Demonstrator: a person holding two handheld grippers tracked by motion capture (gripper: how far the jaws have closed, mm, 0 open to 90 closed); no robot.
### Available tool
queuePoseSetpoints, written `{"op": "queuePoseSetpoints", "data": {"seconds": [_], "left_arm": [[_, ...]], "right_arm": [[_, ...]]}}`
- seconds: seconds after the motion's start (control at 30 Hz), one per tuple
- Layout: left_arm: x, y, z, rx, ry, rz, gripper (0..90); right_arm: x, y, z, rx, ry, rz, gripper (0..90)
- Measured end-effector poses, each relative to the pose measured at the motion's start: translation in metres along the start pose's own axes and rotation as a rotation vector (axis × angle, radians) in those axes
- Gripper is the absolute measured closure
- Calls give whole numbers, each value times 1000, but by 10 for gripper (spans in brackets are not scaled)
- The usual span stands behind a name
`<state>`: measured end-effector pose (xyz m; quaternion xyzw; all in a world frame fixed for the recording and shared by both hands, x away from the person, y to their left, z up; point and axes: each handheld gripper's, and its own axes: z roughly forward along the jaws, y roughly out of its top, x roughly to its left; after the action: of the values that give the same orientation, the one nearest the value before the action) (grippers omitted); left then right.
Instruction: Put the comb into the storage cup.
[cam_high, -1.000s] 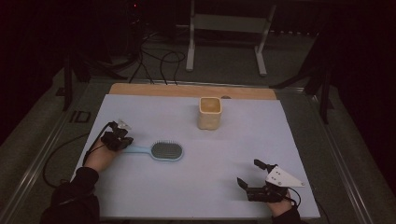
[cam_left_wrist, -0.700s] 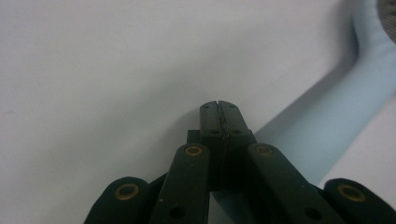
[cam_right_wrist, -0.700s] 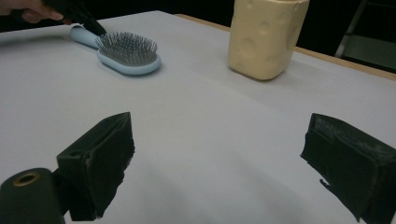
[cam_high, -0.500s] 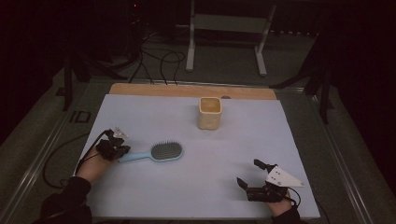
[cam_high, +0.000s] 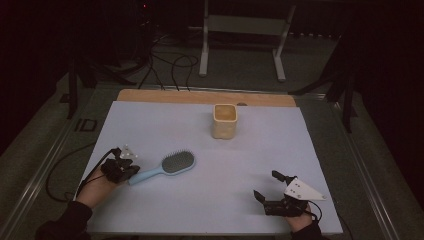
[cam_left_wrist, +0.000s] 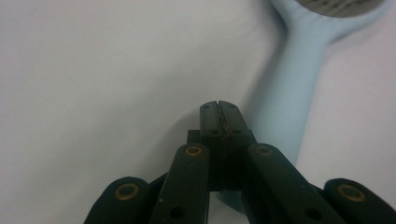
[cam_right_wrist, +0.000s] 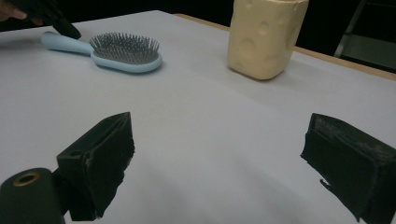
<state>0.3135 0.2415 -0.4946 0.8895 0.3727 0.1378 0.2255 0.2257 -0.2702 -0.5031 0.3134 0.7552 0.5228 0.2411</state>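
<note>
— Two grippers on the white mat; what's the left gripper doing?

— Jaws pressed together, empty — tips just beside the handle end of the light blue hairbrush, which lies flat, bristles up.

— Farther right?

— Cream cheese-patterned cup stands upright, well apart from the brush. Right gripper rests near the mat's front edge — jaws spread wide, nothing between them.

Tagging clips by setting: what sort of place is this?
Probably a lab or recording workspace: a white-covered table in a dark room, loose cables on the floor behind it, and a metal stand.
</note>
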Motion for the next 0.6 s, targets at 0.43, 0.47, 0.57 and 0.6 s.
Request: {"op": "queuePoseSetpoints", "data": {"seconds": [0.43, 0.47, 0.57, 0.6], "left_arm": [[-22, -11, -8, 5, -47, 9, 900], [-22, -11, -8, 5, -47, 9, 900], [-31, -11, -11, 9, -59, 37, 900], [-33, -11, -11, 11, -60, 43, 900]], "right_arm": [[1, 0, 1, 1, 3, 0, 84], [1, 0, 1, 1, 3, 0, 84], [1, 0, 1, 3, 3, -2, 85], [1, 0, 1, 3, 3, -1, 84]]}}
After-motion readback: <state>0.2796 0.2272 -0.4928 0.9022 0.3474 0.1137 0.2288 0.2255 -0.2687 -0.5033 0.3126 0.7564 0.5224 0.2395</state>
